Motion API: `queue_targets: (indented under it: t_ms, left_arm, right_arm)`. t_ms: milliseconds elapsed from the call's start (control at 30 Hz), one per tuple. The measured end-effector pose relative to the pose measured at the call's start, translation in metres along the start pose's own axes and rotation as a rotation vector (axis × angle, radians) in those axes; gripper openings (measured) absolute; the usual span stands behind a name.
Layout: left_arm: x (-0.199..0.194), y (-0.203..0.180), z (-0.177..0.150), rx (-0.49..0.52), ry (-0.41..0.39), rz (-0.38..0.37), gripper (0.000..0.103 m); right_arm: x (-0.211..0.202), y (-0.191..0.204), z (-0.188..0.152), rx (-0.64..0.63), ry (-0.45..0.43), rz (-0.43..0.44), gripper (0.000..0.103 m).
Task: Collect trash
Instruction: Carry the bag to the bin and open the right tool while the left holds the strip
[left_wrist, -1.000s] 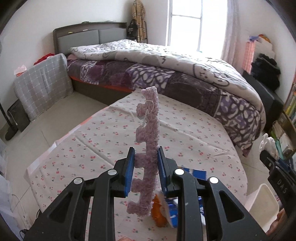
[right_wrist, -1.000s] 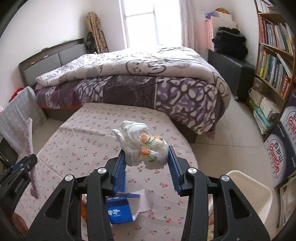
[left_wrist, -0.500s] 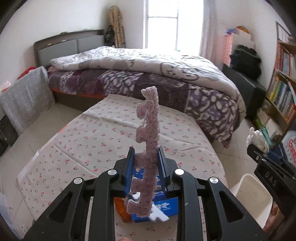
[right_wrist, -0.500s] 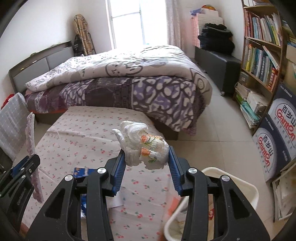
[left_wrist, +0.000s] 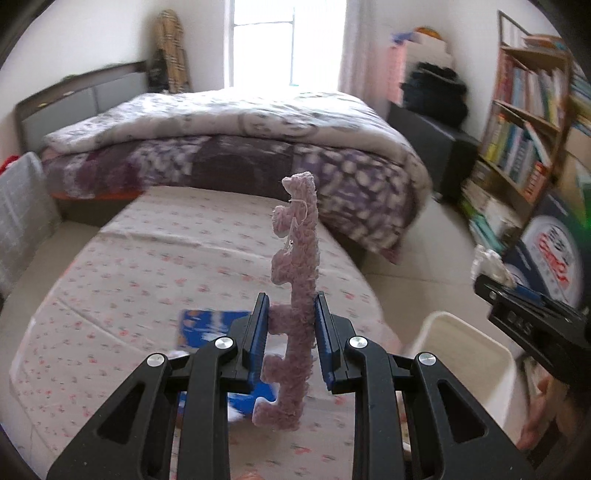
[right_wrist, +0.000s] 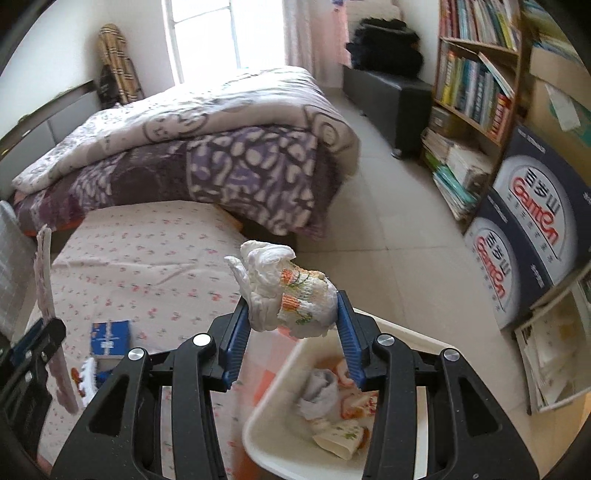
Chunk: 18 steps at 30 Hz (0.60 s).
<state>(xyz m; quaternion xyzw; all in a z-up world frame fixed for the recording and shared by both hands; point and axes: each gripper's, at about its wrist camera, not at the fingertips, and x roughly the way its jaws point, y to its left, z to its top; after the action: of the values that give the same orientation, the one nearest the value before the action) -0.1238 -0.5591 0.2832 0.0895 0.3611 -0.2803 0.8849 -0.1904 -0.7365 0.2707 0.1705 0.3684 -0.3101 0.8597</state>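
My left gripper (left_wrist: 291, 332) is shut on a long pink fuzzy strip (left_wrist: 295, 266) that stands upright between its blue pads, over the floral-covered table (left_wrist: 147, 266). My right gripper (right_wrist: 290, 323) is shut on a crumpled white wad with orange-patterned wrapping (right_wrist: 288, 291), held above the near edge of a white trash bin (right_wrist: 273, 369). The bin holds several crumpled papers and wrappers (right_wrist: 332, 410). In the left wrist view the white bin (left_wrist: 461, 354) sits to the lower right, with the right gripper (left_wrist: 517, 299) above it. A blue carton (right_wrist: 110, 338) lies on the table.
A bed with a purple patterned quilt (right_wrist: 221, 147) stands behind the table. A bookshelf (right_wrist: 476, 74) and stacked printed cartons (right_wrist: 532, 236) line the right wall. Tiled floor (right_wrist: 399, 229) lies between bed and shelf. A black bench (right_wrist: 391, 92) sits by the window.
Both grippers have swung to the right, away from the table's middle toward the white bin. The bin's inside has come into the right wrist view. Both holds are unchanged.
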Motion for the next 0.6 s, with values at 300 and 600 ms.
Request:
queue_targets:
  t_ms: [300, 600]
  left_arm:
    - [0.015, -0.061, -0.019, 0.056, 0.081, -0.123, 0.025]
    - [0.027, -0.109, -0.036, 0.091, 0.153, -0.209, 0.025]
  right_arm:
    - [0.0, -0.052, 0.001, 0.094, 0.023, -0.063, 0.062]
    - [-0.007, -0.102, 0.004, 0.236, -0.017, -0.134, 0.089]
